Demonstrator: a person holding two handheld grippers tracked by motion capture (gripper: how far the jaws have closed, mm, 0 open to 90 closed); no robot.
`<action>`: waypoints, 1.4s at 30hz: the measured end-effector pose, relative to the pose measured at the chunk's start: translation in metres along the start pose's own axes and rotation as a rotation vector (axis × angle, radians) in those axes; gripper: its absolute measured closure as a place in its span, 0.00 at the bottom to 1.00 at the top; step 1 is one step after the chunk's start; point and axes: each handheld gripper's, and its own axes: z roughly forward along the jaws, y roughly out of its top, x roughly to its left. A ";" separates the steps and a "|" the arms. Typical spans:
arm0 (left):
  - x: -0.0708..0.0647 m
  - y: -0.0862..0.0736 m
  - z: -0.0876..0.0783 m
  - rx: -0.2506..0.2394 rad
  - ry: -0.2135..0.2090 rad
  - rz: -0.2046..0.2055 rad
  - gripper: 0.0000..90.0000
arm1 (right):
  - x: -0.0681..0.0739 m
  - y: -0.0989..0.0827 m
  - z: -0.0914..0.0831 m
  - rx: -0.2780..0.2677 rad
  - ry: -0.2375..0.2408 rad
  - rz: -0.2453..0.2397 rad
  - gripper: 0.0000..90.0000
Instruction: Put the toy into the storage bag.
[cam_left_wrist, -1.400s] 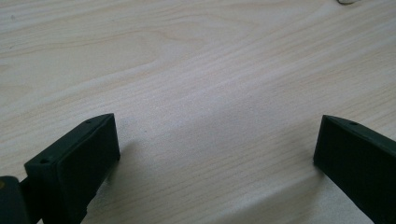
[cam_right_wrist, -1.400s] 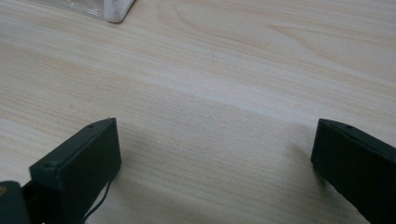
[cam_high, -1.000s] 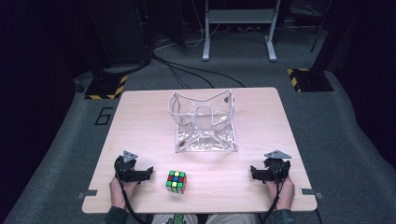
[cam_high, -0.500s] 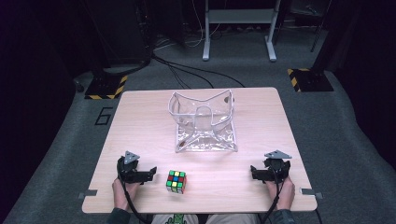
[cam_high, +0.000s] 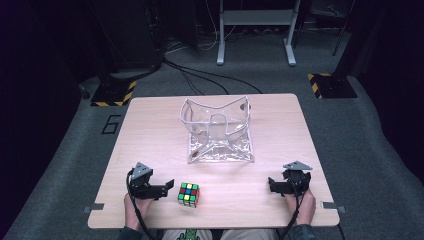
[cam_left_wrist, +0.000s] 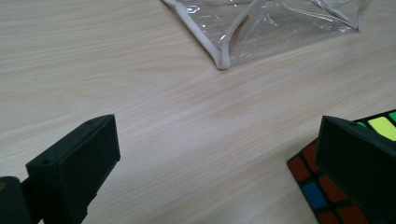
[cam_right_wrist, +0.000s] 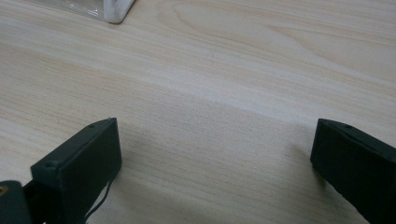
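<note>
Both hands rest low at the near edge of the table (cam_high: 150, 120). The left gripper (cam_high: 167, 186) points sideways at the one puzzle cube (cam_high: 189, 194), jaws spread wide, its tip just beside the cube. The right gripper (cam_high: 272, 184) sits well apart on the other side, jaws likewise released and holding nothing. One clear plastic bag (cam_high: 218, 131) stands mid-table, beyond the cube.

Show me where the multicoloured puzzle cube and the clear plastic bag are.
multicoloured puzzle cube (cam_high: 189, 193), high view, on its top face.
clear plastic bag (cam_high: 220, 148), high view, on its flat front panel.
</note>
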 end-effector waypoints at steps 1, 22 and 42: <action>0.000 0.000 0.000 0.000 0.000 0.000 0.00 | 0.000 0.000 0.000 0.000 0.000 0.000 0.01; -0.047 0.010 0.009 0.041 -0.060 0.065 0.00 | 0.000 0.000 0.000 -0.001 -0.003 -0.002 0.01; -0.074 0.006 0.026 0.146 -0.128 0.123 0.00 | 0.000 0.000 0.000 -0.001 -0.004 -0.001 0.01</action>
